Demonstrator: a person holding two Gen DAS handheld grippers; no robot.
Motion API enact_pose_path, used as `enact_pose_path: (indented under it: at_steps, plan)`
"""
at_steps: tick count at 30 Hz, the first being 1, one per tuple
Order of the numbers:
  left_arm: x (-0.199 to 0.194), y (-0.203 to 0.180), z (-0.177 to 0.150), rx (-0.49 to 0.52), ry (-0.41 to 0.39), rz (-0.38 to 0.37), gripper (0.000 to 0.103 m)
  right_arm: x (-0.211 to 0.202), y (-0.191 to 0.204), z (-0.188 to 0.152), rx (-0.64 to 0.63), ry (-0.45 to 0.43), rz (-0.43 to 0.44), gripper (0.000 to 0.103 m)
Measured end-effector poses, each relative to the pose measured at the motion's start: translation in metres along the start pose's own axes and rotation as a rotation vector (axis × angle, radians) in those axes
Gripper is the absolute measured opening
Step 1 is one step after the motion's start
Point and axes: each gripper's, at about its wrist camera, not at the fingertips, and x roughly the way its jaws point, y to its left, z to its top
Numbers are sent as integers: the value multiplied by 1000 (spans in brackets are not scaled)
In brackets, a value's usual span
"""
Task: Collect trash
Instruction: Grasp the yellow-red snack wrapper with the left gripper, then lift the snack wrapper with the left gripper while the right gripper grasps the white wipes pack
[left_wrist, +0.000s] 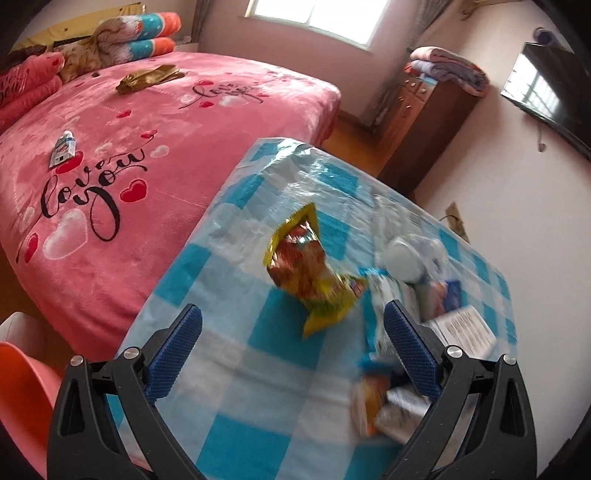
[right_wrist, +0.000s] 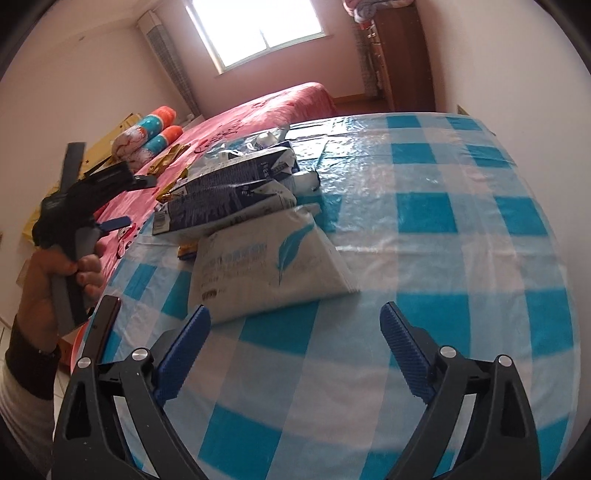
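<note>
My left gripper (left_wrist: 293, 338) hangs wide and empty over the table's (left_wrist: 236, 354) bed-side edge, the crinkly yellow snack bag (left_wrist: 312, 271) just ahead: light, slippery, best pinched at its flattened end. My right gripper (right_wrist: 295, 334), also wide and empty, faces the soft white pack (right_wrist: 266, 266).

Pink bedspread (left_wrist: 110, 155): script "love you"; package print unreadable.

Snack bag (left_wrist: 314, 269) motion-blurred; wrappers (left_wrist: 384, 402) behind right finger unreadable.

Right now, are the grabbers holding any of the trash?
No. The left gripper and the right gripper are both open and hold nothing.
</note>
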Motion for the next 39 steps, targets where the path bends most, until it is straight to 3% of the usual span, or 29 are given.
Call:
enact_pose_path:
  at_steps: [12,15,17,23,31,35,37,39]
  plan:
    - [39,-11,16,-25,35,-21,94,50,10,38,-114,59,36,94]
    - [47,-12,16,-25,51,-41,79,60,4,43,-110,73,31,95]
    - [53,-13,13,-17,70,-47,63,66,3,45,-104,82,40,95]
    - [56,-12,8,-11,74,-85,40,70,13,37,-147,116,38,95]
    - [50,-20,1,46,76,-93,34,46,48,-2,-245,172,109,95]
    - [43,-23,-8,94,89,-104,34,27,70,-24,-278,228,247,95]
    - [39,-22,-13,112,100,-112,34,17,74,-24,-279,221,278,95]
    - [34,-21,-18,135,116,-122,34,6,75,-17,-286,179,250,95]
